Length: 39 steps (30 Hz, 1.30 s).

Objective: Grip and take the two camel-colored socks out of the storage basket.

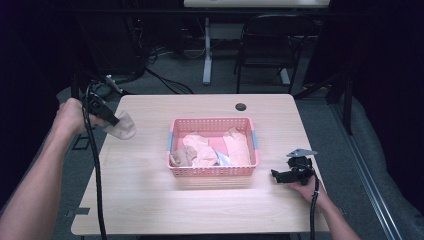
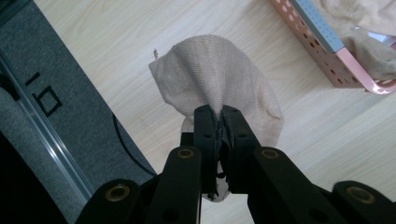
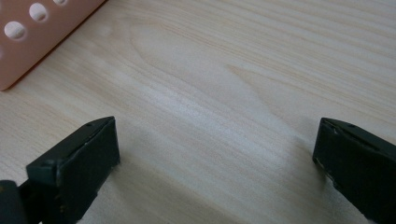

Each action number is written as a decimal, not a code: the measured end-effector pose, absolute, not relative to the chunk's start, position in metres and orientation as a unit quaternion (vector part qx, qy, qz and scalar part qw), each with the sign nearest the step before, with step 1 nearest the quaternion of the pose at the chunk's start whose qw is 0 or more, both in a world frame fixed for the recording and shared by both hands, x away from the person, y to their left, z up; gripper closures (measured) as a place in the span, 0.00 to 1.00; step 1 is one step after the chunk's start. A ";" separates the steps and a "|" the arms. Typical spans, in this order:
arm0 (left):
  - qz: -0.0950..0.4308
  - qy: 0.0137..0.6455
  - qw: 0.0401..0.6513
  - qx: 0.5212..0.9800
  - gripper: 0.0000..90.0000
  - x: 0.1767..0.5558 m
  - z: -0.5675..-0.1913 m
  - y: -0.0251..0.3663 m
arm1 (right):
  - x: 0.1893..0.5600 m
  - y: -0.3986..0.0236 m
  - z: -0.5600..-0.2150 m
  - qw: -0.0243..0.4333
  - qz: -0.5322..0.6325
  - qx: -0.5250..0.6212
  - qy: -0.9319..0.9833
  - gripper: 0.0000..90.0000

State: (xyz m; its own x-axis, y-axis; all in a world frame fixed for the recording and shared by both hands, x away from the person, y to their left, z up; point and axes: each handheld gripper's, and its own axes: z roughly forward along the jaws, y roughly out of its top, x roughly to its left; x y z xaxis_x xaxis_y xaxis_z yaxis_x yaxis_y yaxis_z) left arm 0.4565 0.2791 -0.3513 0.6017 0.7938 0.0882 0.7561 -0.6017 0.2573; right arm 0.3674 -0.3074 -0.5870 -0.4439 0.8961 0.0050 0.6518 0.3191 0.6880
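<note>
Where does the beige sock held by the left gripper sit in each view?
High view: the beige sock hangs at the left gripper, over the table's left edge, left of the pink basket.
Left gripper view: the sock is at centre, pinched between the shut jaws.
Right gripper view: not in it.
Shared landmark: the pink basket, upper right in the left gripper view, top left in the right gripper view.
</note>
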 end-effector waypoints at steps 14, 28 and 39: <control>0.076 0.454 0.079 0.884 0.95 0.462 -0.409 0.287 | 0.367 -0.307 -0.587 0.194 0.316 0.491 0.788 0.00; 0.057 0.473 0.076 0.876 0.95 0.467 -0.475 0.285 | 0.367 -0.307 -0.587 0.193 0.317 0.491 0.788 0.00; 0.037 0.499 0.085 0.861 0.88 0.466 -0.503 0.297 | 0.367 -0.307 -0.587 0.193 0.317 0.490 0.789 0.00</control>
